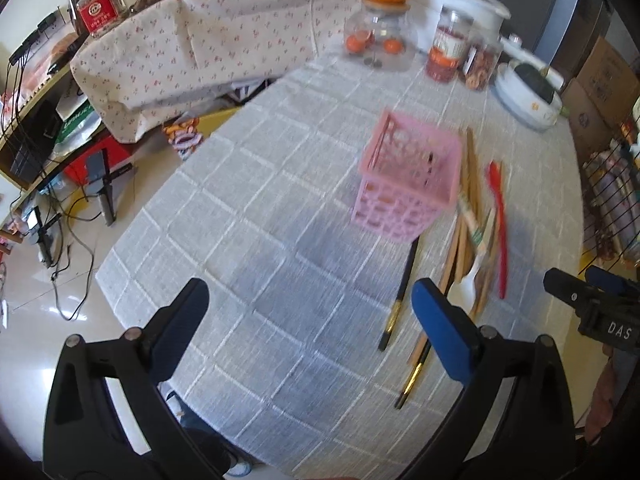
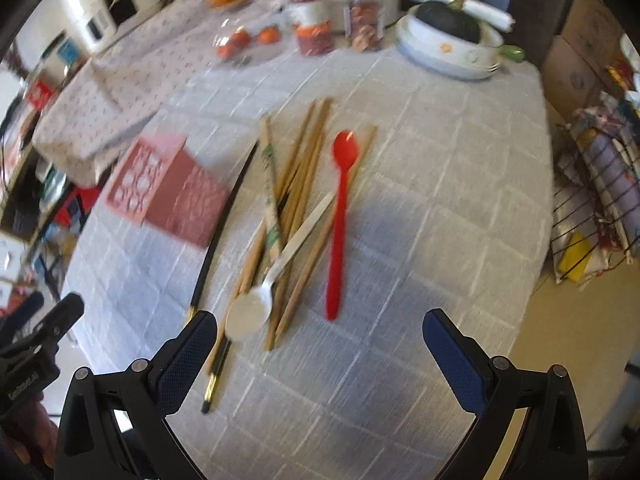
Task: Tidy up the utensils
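Two hand-held grippers over a round table under a grey-white checked tablecloth, both wrist views smeared by motion blur

Left gripper: black frame, blue-padded fingers spread wide, nothing between them, hanging above bare cloth near the table's front edge

Right gripper: same build, fingers likewise wide apart and empty-handed, poised above the near end of the utensil pile, with its left pad just beside the white spoon's bowl

Pink perforated plastic utensil basket, square-mouthed, upright on the cloth, just left of the pile; contents hard to make out through the blur

Utensils loose on the cloth to the basket's right:
- bundle of plain wooden chopsticks, fanned and overlapping
- paper-sleeved pair of chopsticks with green print, lying across the wooden ones
- white plastic spoon, bowl toward the grippers, handle resting over the sticks
- long red plastic spoon, on the right edge of the pile, bowl pointing away
- black chopsticks with gold tips, nearest the basket, one running along its side

At the table's far side: clear jars of red and brown foods, glass jar topped by an orange, white bowl holding something dark green
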`<state>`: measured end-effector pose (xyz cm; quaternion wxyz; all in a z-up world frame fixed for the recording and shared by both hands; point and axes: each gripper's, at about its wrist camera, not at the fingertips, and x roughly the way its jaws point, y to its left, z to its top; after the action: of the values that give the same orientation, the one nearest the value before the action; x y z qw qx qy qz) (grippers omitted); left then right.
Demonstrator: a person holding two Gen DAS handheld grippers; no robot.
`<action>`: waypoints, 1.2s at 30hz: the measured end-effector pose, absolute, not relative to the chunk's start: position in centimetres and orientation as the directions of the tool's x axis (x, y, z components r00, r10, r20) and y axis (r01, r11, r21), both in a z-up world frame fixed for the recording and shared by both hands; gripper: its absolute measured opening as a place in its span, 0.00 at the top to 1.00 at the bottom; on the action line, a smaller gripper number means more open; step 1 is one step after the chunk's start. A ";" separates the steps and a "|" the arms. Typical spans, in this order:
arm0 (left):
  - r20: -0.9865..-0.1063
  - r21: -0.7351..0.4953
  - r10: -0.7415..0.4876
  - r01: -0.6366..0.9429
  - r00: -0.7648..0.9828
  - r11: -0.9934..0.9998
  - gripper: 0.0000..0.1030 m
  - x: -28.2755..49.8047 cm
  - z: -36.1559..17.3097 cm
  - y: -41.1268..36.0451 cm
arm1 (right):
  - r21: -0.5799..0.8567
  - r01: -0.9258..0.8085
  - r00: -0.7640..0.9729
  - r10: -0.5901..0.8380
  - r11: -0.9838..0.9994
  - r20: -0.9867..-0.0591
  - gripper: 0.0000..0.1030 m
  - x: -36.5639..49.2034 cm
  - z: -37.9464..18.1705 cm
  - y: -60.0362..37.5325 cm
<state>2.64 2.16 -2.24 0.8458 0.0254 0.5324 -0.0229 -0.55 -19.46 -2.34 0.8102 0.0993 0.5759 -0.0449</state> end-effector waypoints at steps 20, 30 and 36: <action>-0.870 0.009 -0.042 0.100 0.491 0.995 0.02 2.2 -0.7 1.1 | 0.059 0.127 0.455 -0.005 0.990 -0.890 0.00 -2.2 0.9 -17.0; -0.864 0.006 -0.045 0.100 0.501 0.995 0.02 2.0 -0.5 0.8 | 0.054 0.135 0.471 -0.016 0.989 -0.882 0.00 -2.6 1.5 -17.2; -0.849 0.003 -0.051 0.102 0.526 0.995 0.02 1.9 0.2 0.6 | 0.058 0.144 0.478 -0.019 0.988 -0.878 0.00 -2.8 2.0 -17.4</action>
<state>1.91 0.63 0.18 0.8731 0.0259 0.4849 -0.0439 -2.84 -17.38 1.97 0.8575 0.0617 0.5085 -0.0474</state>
